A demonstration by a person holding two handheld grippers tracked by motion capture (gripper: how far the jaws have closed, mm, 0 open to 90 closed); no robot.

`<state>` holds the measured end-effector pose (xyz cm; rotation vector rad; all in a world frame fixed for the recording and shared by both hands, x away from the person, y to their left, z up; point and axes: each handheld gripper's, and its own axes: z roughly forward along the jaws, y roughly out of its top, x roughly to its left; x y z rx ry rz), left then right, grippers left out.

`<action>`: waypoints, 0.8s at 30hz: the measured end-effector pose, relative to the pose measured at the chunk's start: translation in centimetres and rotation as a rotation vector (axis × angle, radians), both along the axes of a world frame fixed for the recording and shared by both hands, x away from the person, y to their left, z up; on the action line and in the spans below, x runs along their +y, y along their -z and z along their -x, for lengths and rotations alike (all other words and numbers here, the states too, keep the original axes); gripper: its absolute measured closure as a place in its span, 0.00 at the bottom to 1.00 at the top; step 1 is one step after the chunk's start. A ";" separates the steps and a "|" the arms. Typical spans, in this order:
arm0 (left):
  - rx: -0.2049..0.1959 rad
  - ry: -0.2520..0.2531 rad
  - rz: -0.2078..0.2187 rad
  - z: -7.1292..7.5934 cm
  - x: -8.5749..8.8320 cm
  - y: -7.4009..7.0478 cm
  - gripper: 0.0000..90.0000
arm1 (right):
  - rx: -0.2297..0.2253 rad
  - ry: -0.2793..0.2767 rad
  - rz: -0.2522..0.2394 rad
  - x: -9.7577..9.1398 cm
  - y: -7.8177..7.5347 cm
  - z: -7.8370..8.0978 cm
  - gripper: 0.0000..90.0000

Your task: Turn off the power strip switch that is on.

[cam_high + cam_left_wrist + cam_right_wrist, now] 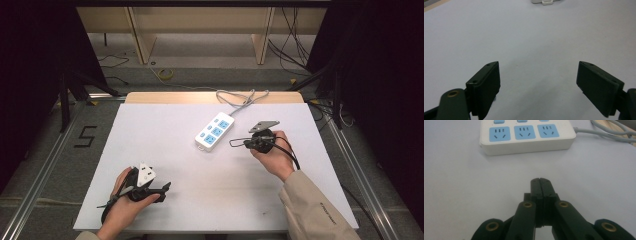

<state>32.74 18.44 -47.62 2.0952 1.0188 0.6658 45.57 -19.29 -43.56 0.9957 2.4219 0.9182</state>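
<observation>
A white power strip (215, 131) with blue socket faces lies on the white table (165, 145) a little toward twelve o'clock from the table's middle, set on a slant, its grey cable (243, 100) running off toward one o'clock to the far edge. In the high view the right gripper (235, 143) sits at about four o'clock from the strip, near it but apart, its tip pointing toward the strip's near end. Its jaws are pressed together with nothing between them; in the right gripper view the strip (527, 137) lies straight ahead at twelve o'clock, three sockets facing up. The left gripper (165, 187) rests well apart from the strip, at about seven o'clock from it near the table's front edge. Its jaws stand wide apart over bare table, and the strip's end (542, 2) shows far ahead at twelve o'clock.
</observation>
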 end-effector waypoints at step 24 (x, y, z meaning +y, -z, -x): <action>0.007 0.002 -0.002 -0.1 0.0 0.1 0.21 | -0.005 -0.003 0.025 1.5 -0.8 -2.6 1.00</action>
